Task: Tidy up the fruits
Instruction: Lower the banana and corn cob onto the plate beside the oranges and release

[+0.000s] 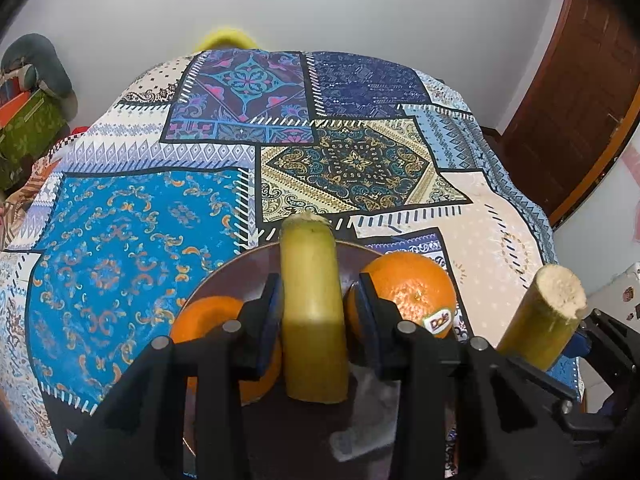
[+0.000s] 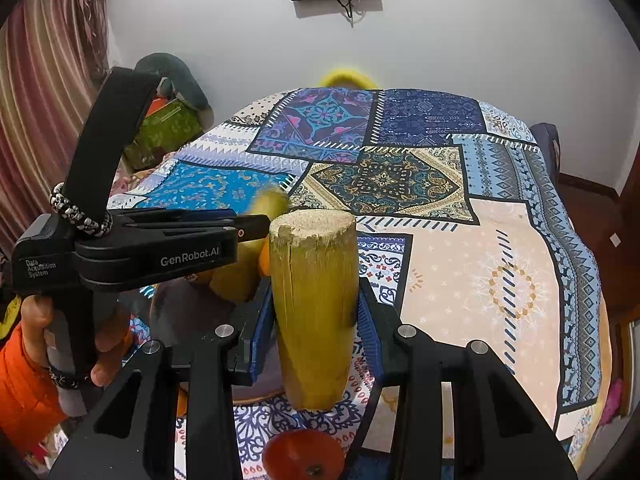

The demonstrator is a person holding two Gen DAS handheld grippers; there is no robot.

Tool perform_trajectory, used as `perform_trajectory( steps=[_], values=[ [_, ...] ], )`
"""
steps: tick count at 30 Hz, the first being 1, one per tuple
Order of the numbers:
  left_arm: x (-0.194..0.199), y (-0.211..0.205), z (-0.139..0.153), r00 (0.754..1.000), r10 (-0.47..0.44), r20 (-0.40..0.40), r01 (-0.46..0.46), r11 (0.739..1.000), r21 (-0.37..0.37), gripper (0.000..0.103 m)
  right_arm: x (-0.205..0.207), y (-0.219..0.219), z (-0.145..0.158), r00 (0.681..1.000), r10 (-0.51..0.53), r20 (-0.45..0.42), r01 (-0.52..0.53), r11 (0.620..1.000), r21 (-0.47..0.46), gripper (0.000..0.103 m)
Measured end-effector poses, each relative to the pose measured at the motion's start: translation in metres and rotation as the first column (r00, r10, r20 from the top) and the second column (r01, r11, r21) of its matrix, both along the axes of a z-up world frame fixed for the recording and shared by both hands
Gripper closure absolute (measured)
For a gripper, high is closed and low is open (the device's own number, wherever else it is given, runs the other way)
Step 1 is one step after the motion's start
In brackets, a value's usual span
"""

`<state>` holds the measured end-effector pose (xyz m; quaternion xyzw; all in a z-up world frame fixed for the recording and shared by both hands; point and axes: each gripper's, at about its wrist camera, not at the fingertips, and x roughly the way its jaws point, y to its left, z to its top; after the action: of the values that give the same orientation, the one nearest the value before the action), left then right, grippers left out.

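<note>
My left gripper (image 1: 316, 292) is shut on a yellow-green cut stalk piece (image 1: 312, 320), held upright over a dark plate (image 1: 240, 268). On the plate lie two oranges: a plain orange (image 1: 208, 320) at the left and an orange with a Dole sticker (image 1: 412, 292) at the right. My right gripper (image 2: 316, 292) is shut on a second stalk piece (image 2: 316, 320) with a rough cut top. That second piece (image 1: 548, 316) also shows at the right of the left wrist view. In the right wrist view the left gripper (image 2: 256, 228) hangs over the plate (image 2: 188, 308), its piece (image 2: 268, 204) blurred.
A patchwork cloth (image 1: 344, 168) covers the whole table. A reddish-orange round fruit (image 2: 304, 456) lies under the right gripper near the front edge. A hand (image 2: 36, 320) in an orange sleeve holds the left gripper. Bags (image 1: 28, 124) stand off the table's left; a wooden door (image 1: 572, 92) is at the right.
</note>
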<state>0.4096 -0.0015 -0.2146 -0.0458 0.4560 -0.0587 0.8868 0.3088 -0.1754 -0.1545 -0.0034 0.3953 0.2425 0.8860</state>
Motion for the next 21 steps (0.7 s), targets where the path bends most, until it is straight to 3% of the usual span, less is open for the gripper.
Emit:
perform_trajectory(
  steps=[7, 16, 21],
  values=[
    [-0.007, 0.007, 0.005, 1.000, 0.002, 0.006, -0.002, 1.000, -0.014, 0.067, 0.001, 0.002, 0.000, 1.000, 0.001, -0.002, -0.001, 1.000, -0.012, 0.067],
    [-0.050, 0.036, 0.042, 0.995, 0.012, 0.097, -0.013, 1.000, 0.013, 0.066, 0.002, 0.020, 0.006, 0.999, 0.035, 0.007, -0.035, 0.999, -0.012, 0.067],
    [-0.072, 0.066, 0.049, 0.994, 0.041, 0.099, -0.042, 0.999, -0.001, 0.066, 0.009, 0.041, 0.001, 0.998, 0.062, 0.005, -0.061, 0.997, -0.046, 0.067]
  ],
)
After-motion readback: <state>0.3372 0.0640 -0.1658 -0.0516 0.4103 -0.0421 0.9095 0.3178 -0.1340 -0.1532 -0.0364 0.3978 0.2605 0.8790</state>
